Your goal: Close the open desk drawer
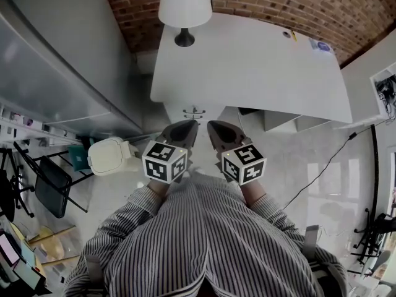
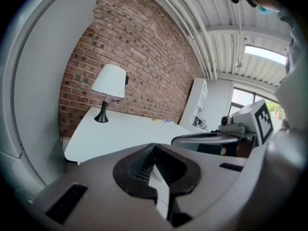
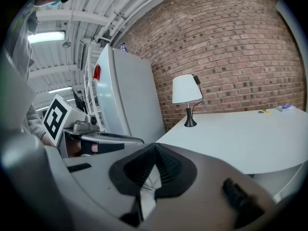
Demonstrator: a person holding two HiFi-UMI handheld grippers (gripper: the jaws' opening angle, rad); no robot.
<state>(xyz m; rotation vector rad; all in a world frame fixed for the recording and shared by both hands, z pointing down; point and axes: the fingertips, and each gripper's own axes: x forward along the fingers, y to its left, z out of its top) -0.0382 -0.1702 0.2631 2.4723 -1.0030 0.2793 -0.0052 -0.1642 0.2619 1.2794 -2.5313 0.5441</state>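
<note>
The white desk (image 1: pixel 247 60) stands against the brick wall, with a white box-like part (image 1: pixel 281 121) showing under its front edge on the right; I cannot tell whether that is the open drawer. A small metal fitting (image 1: pixel 193 112) shows just below the desk's near edge. My left gripper (image 1: pixel 187 126) and right gripper (image 1: pixel 215 129) hang side by side just short of that edge, both shut and empty. In the left gripper view the left gripper (image 2: pixel 154 146) points over the desk top (image 2: pixel 125 129). The right gripper (image 3: pixel 155 146) does the same in the right gripper view.
A white lamp (image 1: pixel 184 8) stands at the desk's back left corner, with small items (image 1: pixel 320 44) at the back right. A grey cabinet (image 1: pixel 55 60) is on the left, with a white bin (image 1: pixel 110 155) and a black chair (image 1: pixel 49 187) beside it. A cable (image 1: pixel 328 163) crosses the floor.
</note>
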